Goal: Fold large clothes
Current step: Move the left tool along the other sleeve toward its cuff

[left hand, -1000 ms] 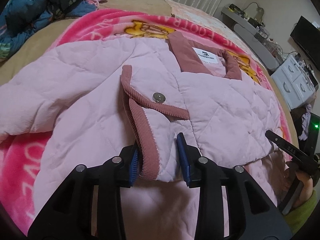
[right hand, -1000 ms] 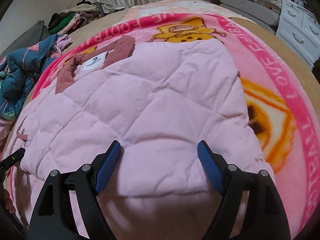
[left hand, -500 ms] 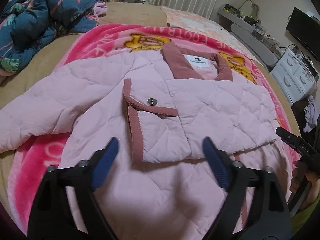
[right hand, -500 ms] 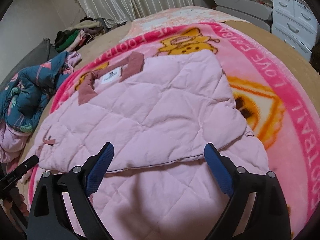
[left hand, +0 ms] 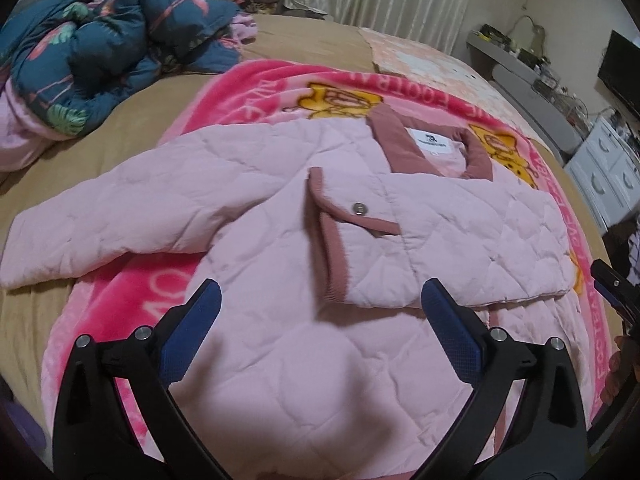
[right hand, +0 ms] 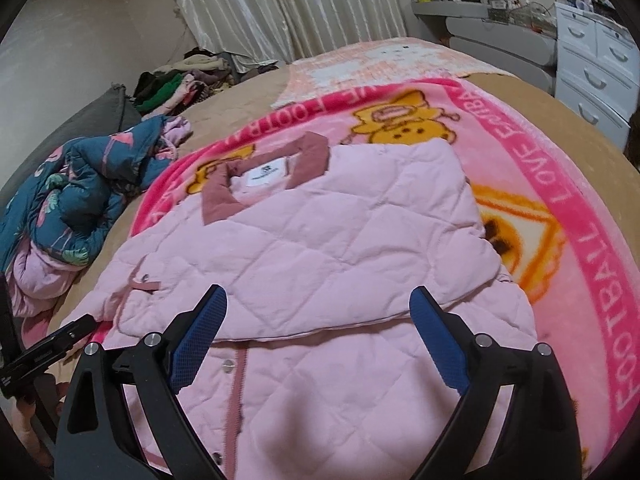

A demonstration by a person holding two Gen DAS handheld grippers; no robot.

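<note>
Jacket [left hand: 304, 336], big and pink and puffy, lies flat on the pink cartoon blanket [right hand: 568, 264] that covers the bed. A flat bed is a good place for folding, because the cloth stays smooth and nothing hangs down.

One sleeve [left hand: 460, 248] is folded across the chest. Its dark pink cuff [left hand: 332, 248] and a silver snap [left hand: 359, 208] lie in the middle, so that side is tucked in and tidy. The other sleeve [left hand: 100, 220] sticks out to the side, onto the tan sheet [left hand: 168, 92]. By my guess it needs folding in next, so both sides match.

The collar [right hand: 264, 178] with its white label sits at the far end. It lies open and flat, so the jacket's top is easy to find.

The left gripper [left hand: 320, 308] hangs over the jacket near the cuff. Its jaws are opening and nothing is between them; the blue pads are wide apart and touch no cloth. The right gripper [right hand: 318, 312] hangs over the folded sleeve, spread wide and holding nothing too. Both point down at the jacket, likely so each can reach a new spot.

A blue flowery quilt [left hand: 92, 44] lies bunched up well away from the jacket, so it does not get in the way. White drawers [right hand: 596, 68] stand past the bed.
</note>
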